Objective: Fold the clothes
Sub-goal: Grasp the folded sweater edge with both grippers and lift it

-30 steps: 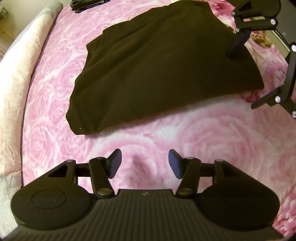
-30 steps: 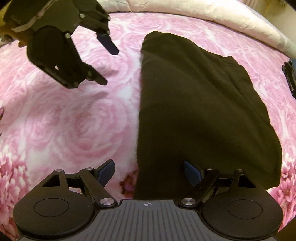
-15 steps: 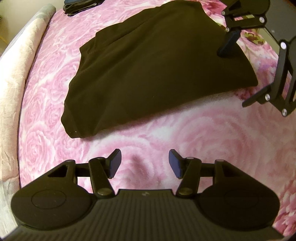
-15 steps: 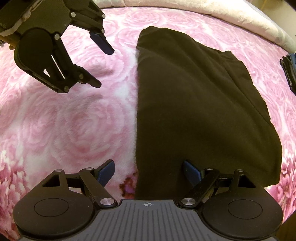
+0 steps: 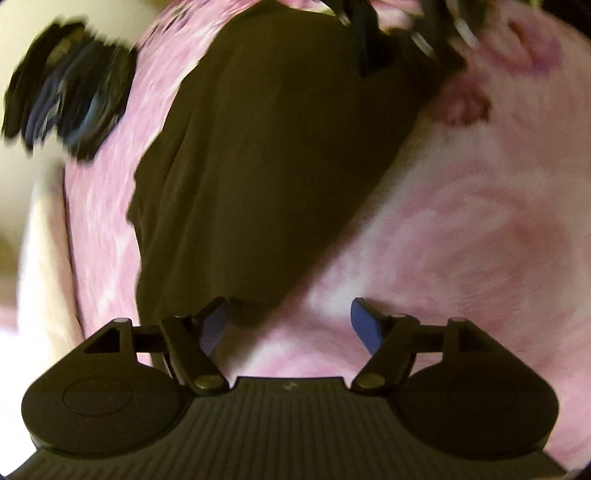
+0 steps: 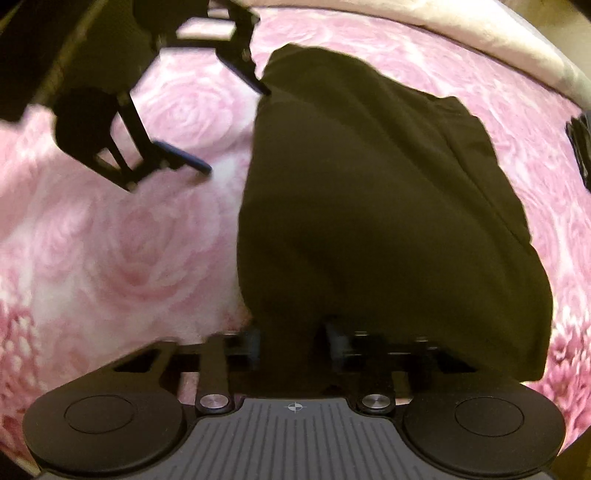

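Observation:
A black garment [image 5: 266, 166] [image 6: 369, 206] lies folded flat on the pink rose bedspread [image 5: 461, 240] [image 6: 129, 240]. My left gripper [image 5: 290, 325] hovers low at one near corner of it. Its jaws are opening, and the corner's tip lies beside the left blue pad [image 5: 214, 325]. In the right wrist view the left gripper [image 6: 229, 125] stands open at the garment's far left corner. My right gripper [image 6: 293, 345] is closing on the garment's near edge, with black cloth filling the narrow gap between its fingers. The left wrist view shows the right gripper [image 5: 402, 68] only as a blur at the top.
A pile of dark clothes [image 5: 70, 92] [image 6: 580, 147] sits on the bedspread beyond the garment. A cream blanket [image 5: 40, 258] [image 6: 480, 33] runs along the bed's edge. Bare bedspread stretches between the two grippers.
The left gripper rolled and dropped toward the garment's corner, and its jaws widened. The right gripper's jaws went from wide apart to narrow around the garment's near edge.

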`<state>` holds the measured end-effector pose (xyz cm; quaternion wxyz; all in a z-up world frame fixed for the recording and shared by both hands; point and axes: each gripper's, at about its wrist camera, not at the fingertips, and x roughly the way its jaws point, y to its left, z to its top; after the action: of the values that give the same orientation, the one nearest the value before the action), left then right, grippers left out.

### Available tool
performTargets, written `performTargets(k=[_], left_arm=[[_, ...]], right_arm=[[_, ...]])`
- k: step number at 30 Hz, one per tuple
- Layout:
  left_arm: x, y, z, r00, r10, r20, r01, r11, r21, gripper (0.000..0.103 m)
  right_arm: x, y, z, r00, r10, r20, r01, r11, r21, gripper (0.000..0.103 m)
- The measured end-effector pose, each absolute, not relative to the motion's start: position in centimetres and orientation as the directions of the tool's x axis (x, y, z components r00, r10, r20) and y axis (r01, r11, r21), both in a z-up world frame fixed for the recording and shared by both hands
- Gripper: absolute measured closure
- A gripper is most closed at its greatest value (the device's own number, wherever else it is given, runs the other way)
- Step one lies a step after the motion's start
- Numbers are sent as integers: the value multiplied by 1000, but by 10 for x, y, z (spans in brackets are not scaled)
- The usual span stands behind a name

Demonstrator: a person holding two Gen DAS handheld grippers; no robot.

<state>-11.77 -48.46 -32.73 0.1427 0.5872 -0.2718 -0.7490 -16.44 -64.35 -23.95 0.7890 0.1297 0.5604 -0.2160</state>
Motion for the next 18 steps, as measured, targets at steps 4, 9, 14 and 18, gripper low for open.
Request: performTargets(k=[4, 9, 14, 18], left_arm=[[-120, -497, -340, -306, -571, -762, -181, -750, 636, 29], [-124, -516, -344, -318, -541, -779, -235, -751, 617, 39], [-135, -544, -325, -260, -453, -852, -126, -859, 496, 89], [-137, -571, -289, -292, -360, -886, 78, -932, 353, 90]], right_arm=[[-178, -651, -220, 325, -182, -928, 514, 858, 12, 84], [-190, -655, -206, 354, -184, -917, 524, 851, 31, 84], [-194, -652, -207, 370, -173, -913, 496, 868, 37, 84], [-194, -643, -204, 355, -233, -905, 498, 867, -28, 19]])
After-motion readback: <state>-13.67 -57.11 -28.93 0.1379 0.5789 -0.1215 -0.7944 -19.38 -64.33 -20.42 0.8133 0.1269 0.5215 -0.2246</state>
